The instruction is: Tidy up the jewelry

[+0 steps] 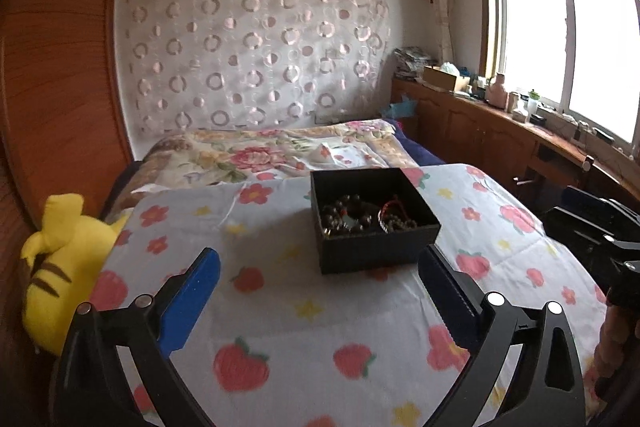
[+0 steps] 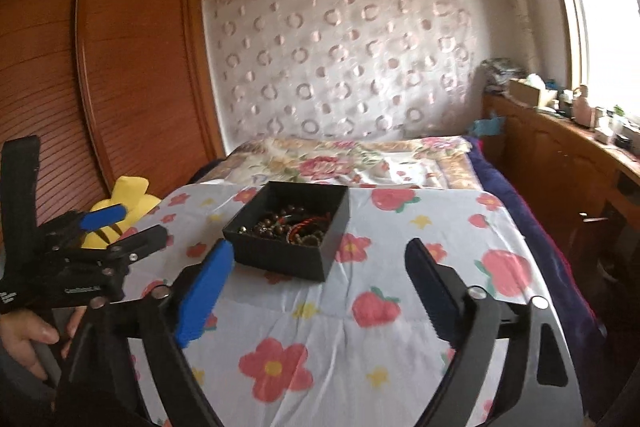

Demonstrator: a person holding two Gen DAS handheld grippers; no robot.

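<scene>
A black open box (image 1: 374,247) sits on a flower-print cloth (image 1: 320,327). It holds dark bead bracelets (image 1: 348,217) and a red cord bracelet (image 1: 394,211). The box also shows in the right wrist view (image 2: 280,259), with the beads (image 2: 276,223) inside. My left gripper (image 1: 320,263) is open and empty, just in front of the box. It shows at the left of the right wrist view (image 2: 132,225). My right gripper (image 2: 320,255) is open and empty, with the box near its blue finger (image 2: 204,291).
A yellow striped plush toy (image 1: 52,267) lies at the cloth's left edge. A bed with a floral quilt (image 1: 272,151) lies behind. A wooden wardrobe (image 2: 100,87) stands at the left. A cluttered wooden counter (image 1: 500,107) runs under the window at the right.
</scene>
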